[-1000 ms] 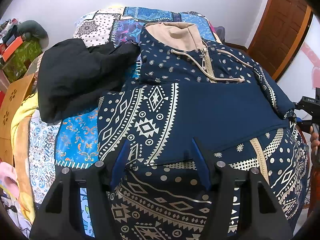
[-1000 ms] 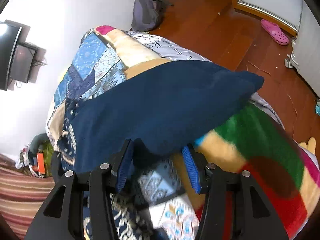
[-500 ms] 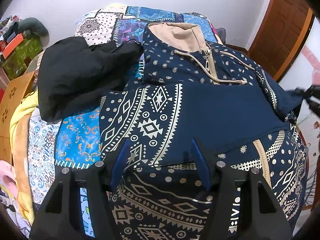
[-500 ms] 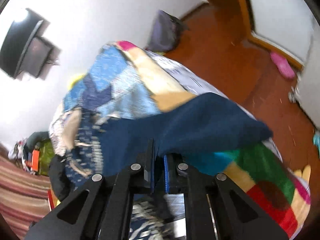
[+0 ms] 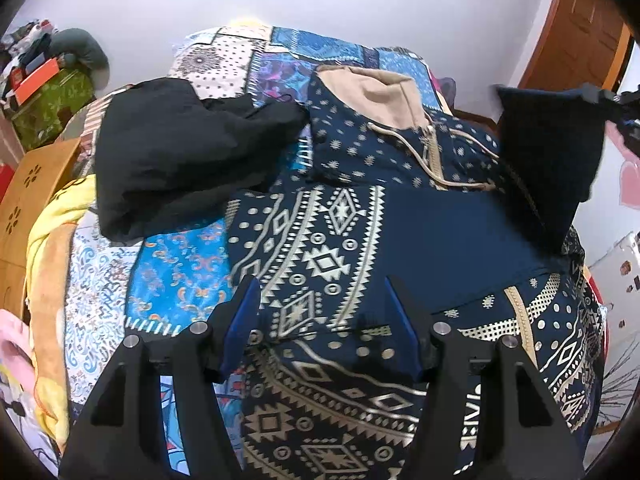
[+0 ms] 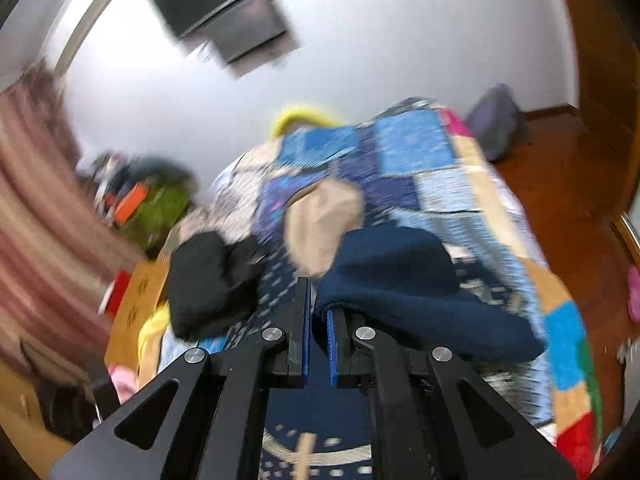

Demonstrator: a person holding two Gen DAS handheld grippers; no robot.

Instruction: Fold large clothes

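We've got a bed (image 5: 188,268) covered in a blue patchwork quilt (image 5: 304,52), and a navy patterned hoodie (image 5: 344,240) lies spread across most of it, tan hood toward the wall. Just left of the hoodie we see a crumpled black garment (image 5: 172,164) sitting on the quilt, touching the hood end. A yellow-orange blanket (image 5: 48,264) runs along the bed's left edge.

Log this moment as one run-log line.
step: fold sleeve | left gripper: open over hoodie | right gripper: shut on sleeve, lifted | black garment: beside hoodie
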